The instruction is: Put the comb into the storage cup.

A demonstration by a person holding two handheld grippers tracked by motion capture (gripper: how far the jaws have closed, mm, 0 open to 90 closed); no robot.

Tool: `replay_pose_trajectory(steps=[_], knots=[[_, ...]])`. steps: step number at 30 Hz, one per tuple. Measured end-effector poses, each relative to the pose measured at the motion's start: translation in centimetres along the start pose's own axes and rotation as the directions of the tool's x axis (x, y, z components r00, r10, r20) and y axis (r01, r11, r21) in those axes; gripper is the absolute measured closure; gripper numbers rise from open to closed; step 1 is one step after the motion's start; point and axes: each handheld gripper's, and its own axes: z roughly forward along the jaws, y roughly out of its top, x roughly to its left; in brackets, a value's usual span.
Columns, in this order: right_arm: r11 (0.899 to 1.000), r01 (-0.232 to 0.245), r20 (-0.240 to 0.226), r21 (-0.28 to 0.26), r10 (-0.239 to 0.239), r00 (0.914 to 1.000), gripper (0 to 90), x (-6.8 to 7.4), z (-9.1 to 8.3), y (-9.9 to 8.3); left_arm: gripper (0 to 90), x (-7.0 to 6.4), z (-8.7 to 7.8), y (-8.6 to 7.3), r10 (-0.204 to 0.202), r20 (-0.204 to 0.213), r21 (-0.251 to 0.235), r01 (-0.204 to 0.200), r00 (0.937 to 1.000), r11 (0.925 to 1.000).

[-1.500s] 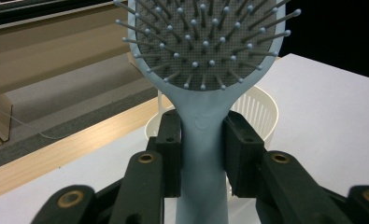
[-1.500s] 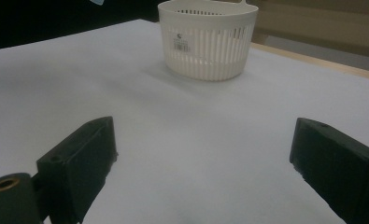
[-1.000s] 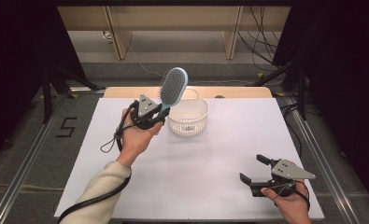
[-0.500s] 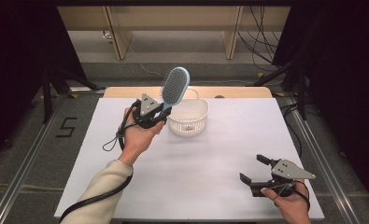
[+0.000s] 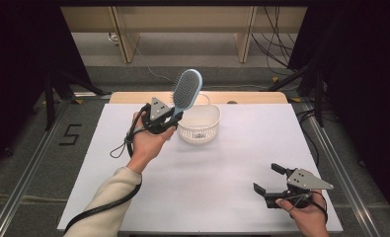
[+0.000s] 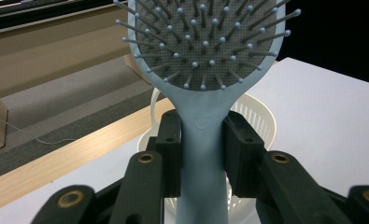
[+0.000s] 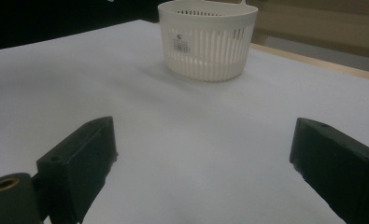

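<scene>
1. My left hand-held gripper (image 5: 172, 118) clamps the brush (image 5: 186, 90) handle, head raised beside the basket (image 5: 199, 124) rim.
2. My right hand-held gripper (image 5: 270, 179) gapes wide near the surface (image 5: 217, 173) front edge, open room ahead.

Even overhead light keeps my white table sheet (image 5: 222, 168) bright, while darkness fills nine and three o'clock. My black right gripper (image 7: 205, 172) looks softly blurred; shadows beneath the white slotted plastic basket (image 7: 208, 39) stay faint.

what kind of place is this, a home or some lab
Most likely a lab recording station, not a home: a white table on a bare metal frame, dark curtains at the sides, and loose cables behind.
</scene>
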Motion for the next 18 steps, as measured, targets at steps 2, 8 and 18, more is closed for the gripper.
replay_pose_trajectory(steps=[2, 8, 18], knots=[[1.0, 0.0, 0.0, 0.0, 0.0, 1.0, 7.9, 0.0, 0.0, 0.0, 69.8, -0.03, 0.06, 0.07, -0.002, 0.001, -0.001, 0.002, 1.0, 1.0], [1.0, 0.0, 0.0, 0.0, 0.0, 1.0, 7.9, 0.0, 0.0, -0.01, 69.8, 0.0, 0.2, 0.2, -0.001, 0.001, 0.0, 0.001, 1.0, 1.0], [1.0, -0.001, -0.001, 0.0, 0.001, 1.0, 7.9, 0.02, -0.01, 0.0, 69.8, -0.02, 0.39, 0.39, 0.001, 0.002, -0.001, 0.0, 1.0, 1.0]])
